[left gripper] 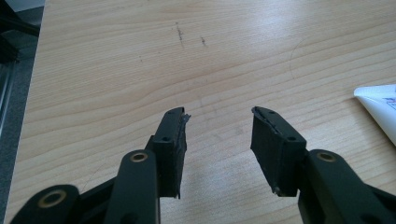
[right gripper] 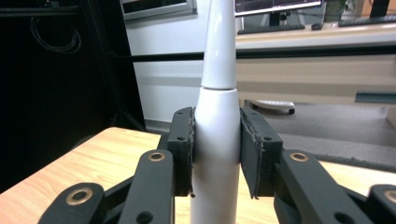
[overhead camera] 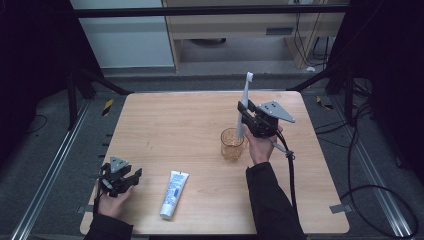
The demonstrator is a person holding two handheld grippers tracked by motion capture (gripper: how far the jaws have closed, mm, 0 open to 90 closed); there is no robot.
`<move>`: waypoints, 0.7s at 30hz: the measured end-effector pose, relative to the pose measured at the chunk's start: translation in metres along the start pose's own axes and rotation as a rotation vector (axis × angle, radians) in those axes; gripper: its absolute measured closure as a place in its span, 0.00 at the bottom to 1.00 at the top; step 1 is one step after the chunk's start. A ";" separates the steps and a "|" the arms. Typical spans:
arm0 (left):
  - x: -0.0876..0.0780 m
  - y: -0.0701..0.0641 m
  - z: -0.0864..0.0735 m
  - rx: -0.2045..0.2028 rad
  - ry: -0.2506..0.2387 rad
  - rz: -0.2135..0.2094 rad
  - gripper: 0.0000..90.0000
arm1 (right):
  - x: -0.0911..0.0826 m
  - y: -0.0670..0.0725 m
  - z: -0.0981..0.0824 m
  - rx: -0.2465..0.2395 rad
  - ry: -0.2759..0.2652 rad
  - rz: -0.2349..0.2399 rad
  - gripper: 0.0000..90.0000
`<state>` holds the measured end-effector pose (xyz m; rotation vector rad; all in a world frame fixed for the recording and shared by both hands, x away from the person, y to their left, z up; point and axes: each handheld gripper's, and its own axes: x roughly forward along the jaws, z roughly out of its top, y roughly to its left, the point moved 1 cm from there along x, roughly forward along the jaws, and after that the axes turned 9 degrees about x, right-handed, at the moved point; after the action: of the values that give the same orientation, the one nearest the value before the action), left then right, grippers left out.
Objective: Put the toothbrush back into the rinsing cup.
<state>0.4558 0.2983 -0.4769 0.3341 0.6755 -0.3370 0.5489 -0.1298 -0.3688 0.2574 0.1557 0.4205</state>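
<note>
At the near edge of the pale wood-grain counter (overhead camera: 200, 125), the left gripper (overhead camera: 131, 179) is held with its ribbed black fingers (left gripper: 172, 149) parted about halfway, nothing between them. Just beside it, a flat white plastic toothpaste tube with blue print (overhead camera: 173, 193) is laid on the smooth boards. Farther off, a clear amber-tinted round glass cup (overhead camera: 233, 144) is stood upright; the lower end of a smooth white tapered electric toothbrush (overhead camera: 245, 102) is seen at its rim. The handle is clamped upright by the right gripper (overhead camera: 246, 111), its padded fingers (right gripper: 183, 149) pressed on both sides.

White electric toothbrush (overhead camera: 245, 102) upright, lower end inside amber glass (overhead camera: 233, 144).
</note>
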 end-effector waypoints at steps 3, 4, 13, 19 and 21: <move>0.000 0.000 0.000 -0.001 0.000 -0.001 0.60 | 0.002 -0.002 -0.006 0.001 0.014 -0.001 0.75; 0.000 0.000 0.000 -0.001 0.000 0.000 0.60 | 0.003 -0.003 -0.008 0.003 0.017 -0.001 0.75; 0.000 0.000 0.000 0.002 0.001 -0.001 0.60 | 0.008 -0.004 -0.026 -0.002 0.052 0.002 0.75; 0.000 0.000 0.000 0.005 0.002 -0.001 0.60 | 0.009 -0.006 -0.038 -0.005 0.086 0.000 0.75; 0.000 0.000 0.000 0.003 0.000 -0.001 0.60 | 0.009 -0.007 -0.041 -0.004 0.094 0.001 0.75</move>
<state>0.4559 0.2978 -0.4769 0.3370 0.6753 -0.3388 0.5512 -0.1236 -0.4108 0.2339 0.2468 0.4338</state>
